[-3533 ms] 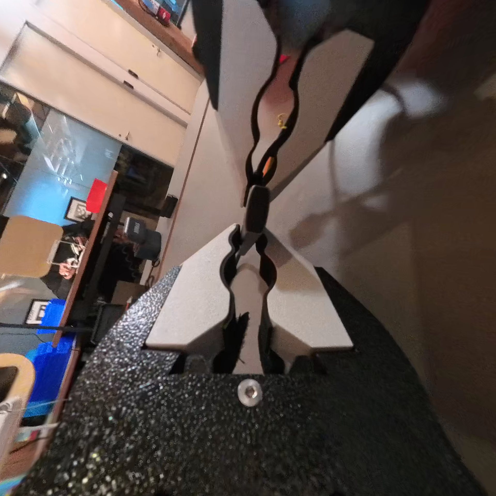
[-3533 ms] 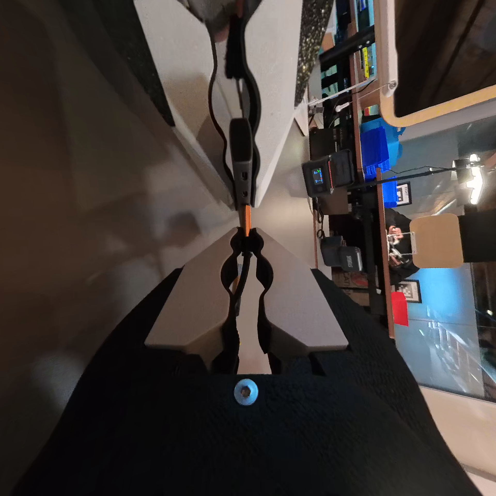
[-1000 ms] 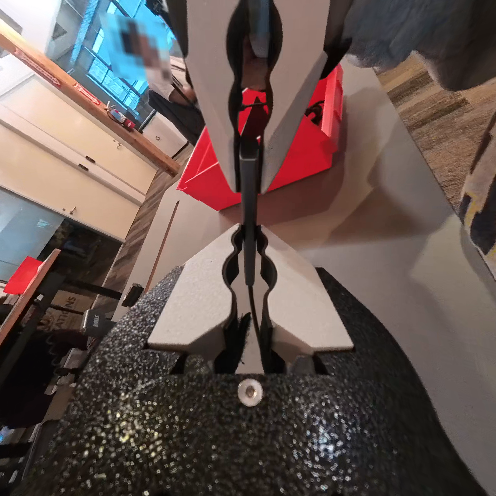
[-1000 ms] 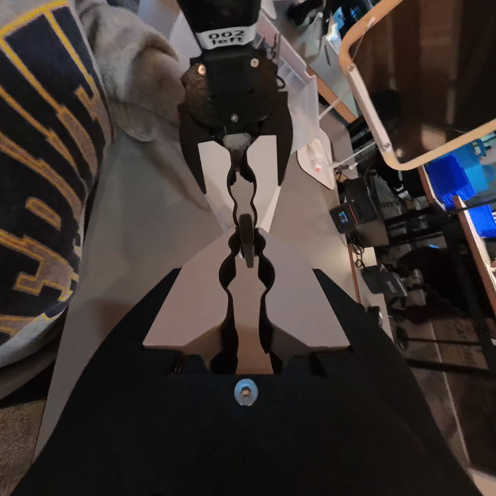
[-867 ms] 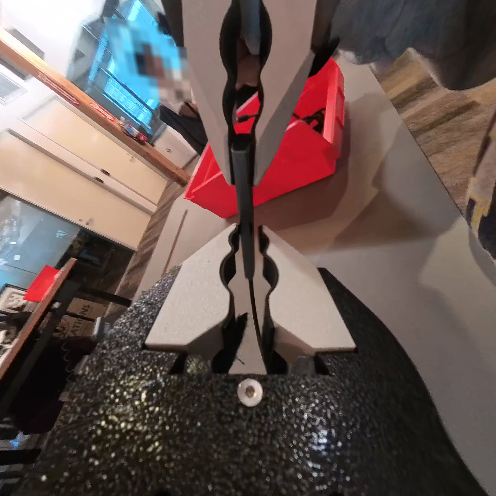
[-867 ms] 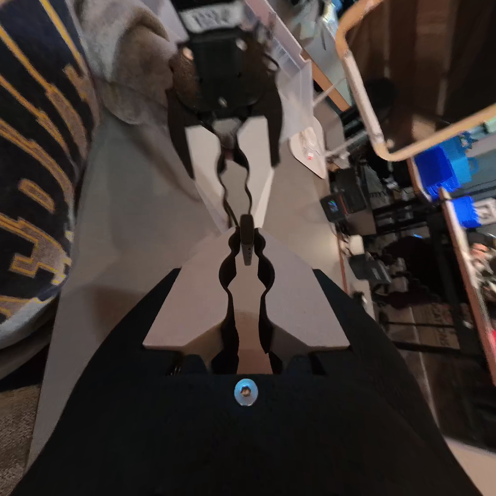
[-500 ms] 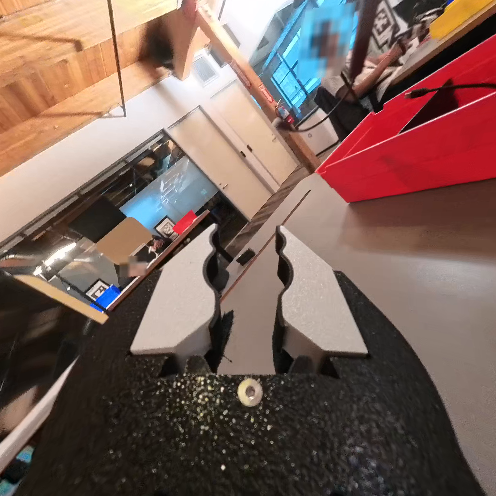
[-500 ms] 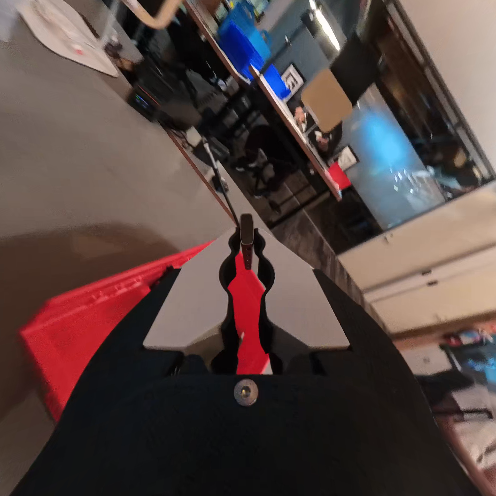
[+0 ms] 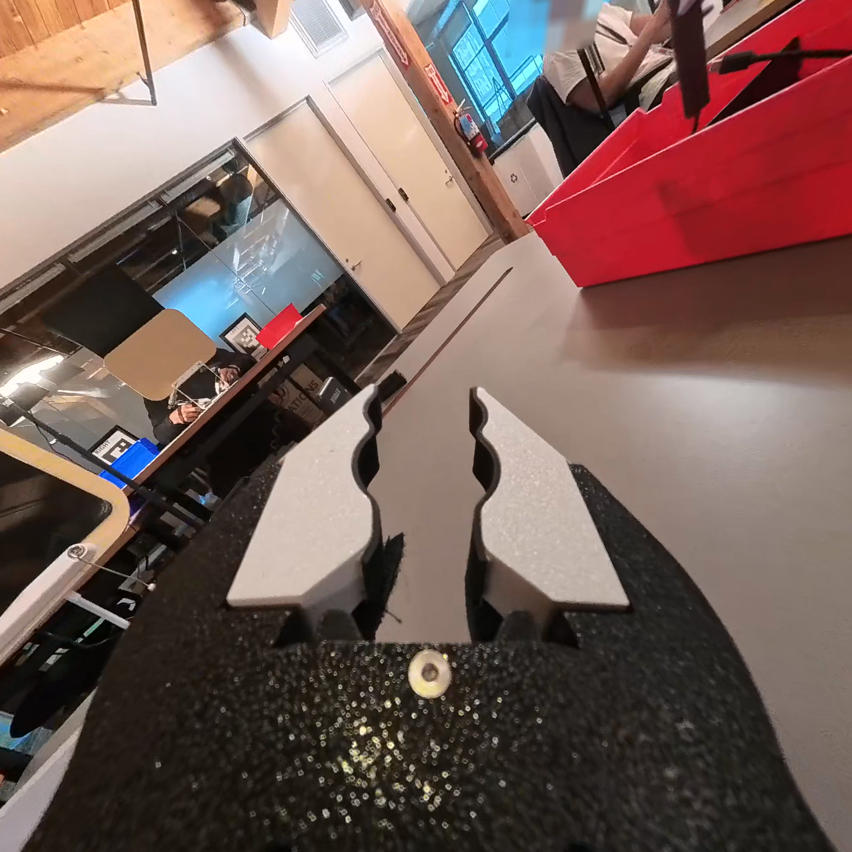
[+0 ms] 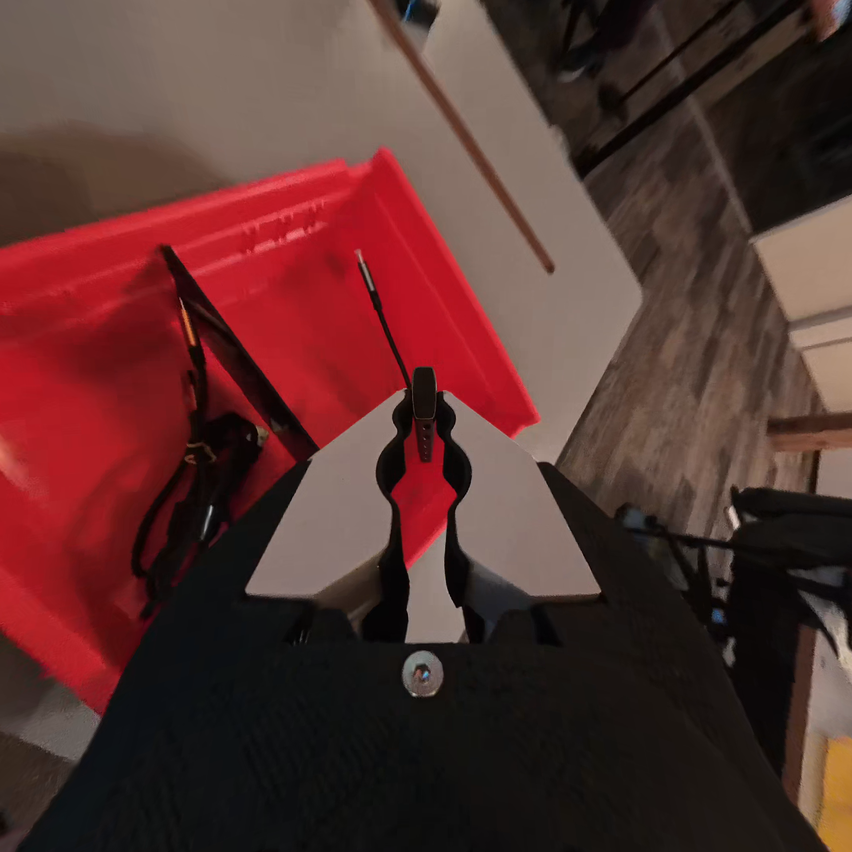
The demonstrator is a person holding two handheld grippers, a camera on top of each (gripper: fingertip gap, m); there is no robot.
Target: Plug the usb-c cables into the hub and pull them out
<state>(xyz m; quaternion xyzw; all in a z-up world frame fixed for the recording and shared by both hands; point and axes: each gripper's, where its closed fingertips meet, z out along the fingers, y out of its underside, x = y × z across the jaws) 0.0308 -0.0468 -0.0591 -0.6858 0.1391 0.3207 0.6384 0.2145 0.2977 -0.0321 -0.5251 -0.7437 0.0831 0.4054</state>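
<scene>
My right gripper [image 10: 424, 397] is shut on the slim dark hub [image 10: 424, 385] and holds it above the red bin [image 10: 295, 286]. The hub's thin black lead runs up to a silver plug [image 10: 361, 260]. A bundle of black usb-c cables [image 10: 193, 465] lies in the bin beside a black divider [image 10: 239, 359]. My left gripper [image 9: 425, 397] is open and empty, low over the grey table [image 9: 668, 415]. In the left wrist view the hub [image 9: 690, 60] shows as a dark blurred bar over the red bin [image 9: 714, 203], with a cable plug [image 9: 737, 61] beside it.
The table's far edge [image 10: 465, 138] drops to a wood-look floor [image 10: 682, 286]. People sit at other desks in the background of the left wrist view. Bare table lies between my left gripper and the bin.
One second ago both grippers held the hub between them. My left gripper has let go, opened and drawn away. My right gripper has carried the hub over the red bin.
</scene>
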